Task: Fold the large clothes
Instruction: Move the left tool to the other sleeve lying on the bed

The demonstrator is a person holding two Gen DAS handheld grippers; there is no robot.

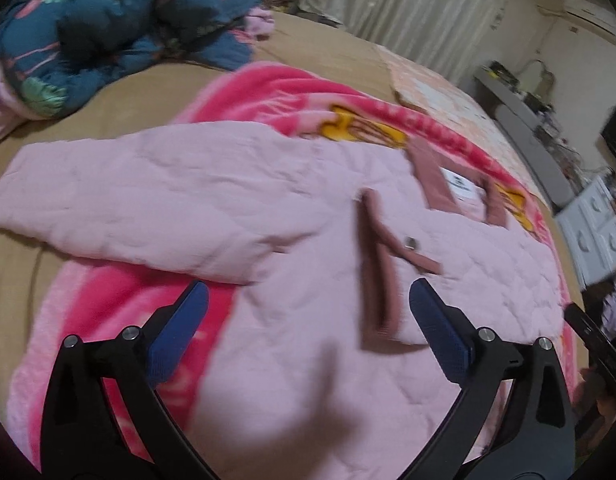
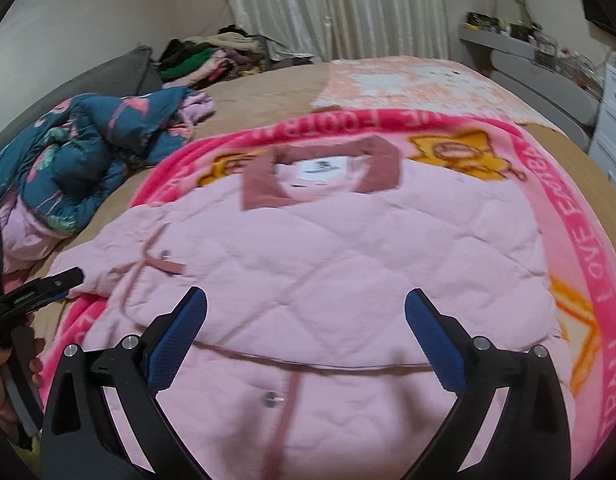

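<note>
Pink quilted jacket [image 2: 332,264] spread on the bed, folding only begun.

The jacket lies front up on a bright pink blanket [image 2: 584,216]; its collar [image 2: 320,172] points toward the curtains, so the long axis runs from the hem near the grippers to the far side. One sleeve [image 1: 119,196] still stretches out sideways; the other side seems tucked in. I judge most folds remain. The left gripper [image 1: 308,300] and the right gripper [image 2: 305,304] both hover with fingers wide apart, holding nothing.
</note>
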